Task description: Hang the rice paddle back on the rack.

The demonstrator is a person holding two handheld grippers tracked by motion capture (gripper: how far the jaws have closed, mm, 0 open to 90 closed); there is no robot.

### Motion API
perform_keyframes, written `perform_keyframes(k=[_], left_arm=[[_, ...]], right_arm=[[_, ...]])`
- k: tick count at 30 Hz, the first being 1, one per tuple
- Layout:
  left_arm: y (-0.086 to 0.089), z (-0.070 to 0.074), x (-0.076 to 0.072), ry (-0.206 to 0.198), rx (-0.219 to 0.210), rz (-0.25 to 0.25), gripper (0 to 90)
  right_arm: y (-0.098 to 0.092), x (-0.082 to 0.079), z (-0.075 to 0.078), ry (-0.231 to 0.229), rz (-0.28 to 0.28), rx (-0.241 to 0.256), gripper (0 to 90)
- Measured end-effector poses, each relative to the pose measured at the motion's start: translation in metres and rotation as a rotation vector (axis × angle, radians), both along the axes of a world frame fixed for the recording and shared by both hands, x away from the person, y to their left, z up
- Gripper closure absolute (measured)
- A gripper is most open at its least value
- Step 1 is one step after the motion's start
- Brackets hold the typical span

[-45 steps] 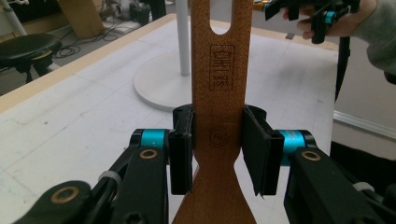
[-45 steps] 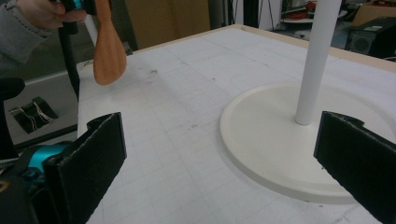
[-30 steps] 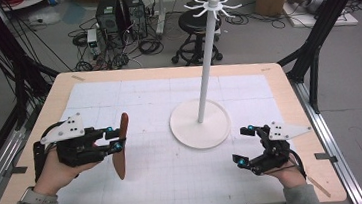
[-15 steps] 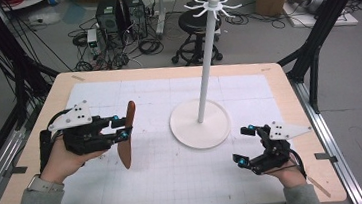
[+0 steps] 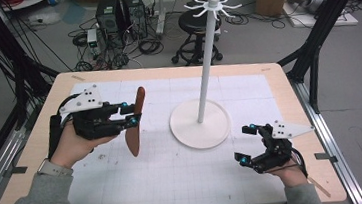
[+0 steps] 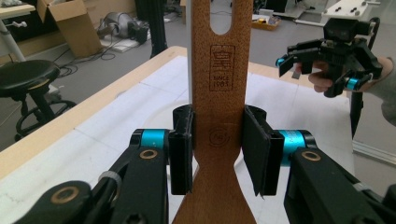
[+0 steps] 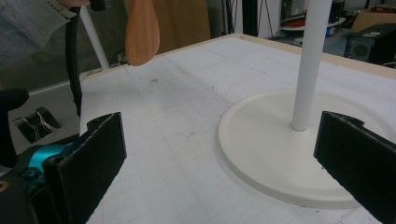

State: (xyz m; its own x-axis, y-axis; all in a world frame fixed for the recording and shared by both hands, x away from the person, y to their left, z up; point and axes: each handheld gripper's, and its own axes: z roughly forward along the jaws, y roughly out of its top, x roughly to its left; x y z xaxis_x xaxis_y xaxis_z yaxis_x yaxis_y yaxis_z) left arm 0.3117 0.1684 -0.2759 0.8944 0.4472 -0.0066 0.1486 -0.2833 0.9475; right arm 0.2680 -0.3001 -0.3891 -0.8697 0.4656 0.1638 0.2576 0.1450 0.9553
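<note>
A brown wooden spatula [image 5: 135, 122] hangs in the air over the left half of the table, blade down and handle up. My left gripper [image 5: 129, 115] is shut on its neck; in the left gripper view both pads press the sides of the wooden spatula [image 6: 217, 107], whose handle has a hanging slot at the top. A white rack [image 5: 206, 59] with a round base [image 5: 200, 125] and hooks at its top stands mid-table, right of the spatula. My right gripper [image 5: 248, 145] rests open near the front right corner, with the white rack [image 7: 308, 60] ahead of its jaws and nothing between them.
A white gridded mat [image 5: 176, 173] covers the wooden table [image 5: 32, 146]. Beyond the far edge are a black stool [image 5: 195, 25], computer boxes and cables on the floor. Black frame legs stand at the table's left and right sides.
My left gripper has lifted the spatula and carried it forward and to the right, toward the rack. The right gripper has stayed where it was.
</note>
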Motion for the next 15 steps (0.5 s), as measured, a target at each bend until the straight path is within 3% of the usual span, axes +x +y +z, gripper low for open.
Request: perform_keyframes(k=[15], left_arm=[[-0.024, 0.023, 0.021, -0.013, 0.014, -0.03, 65.1]], right_arm=[[-0.005, 0.001, 0.0, -0.002, -0.007, 0.026, 0.8]])
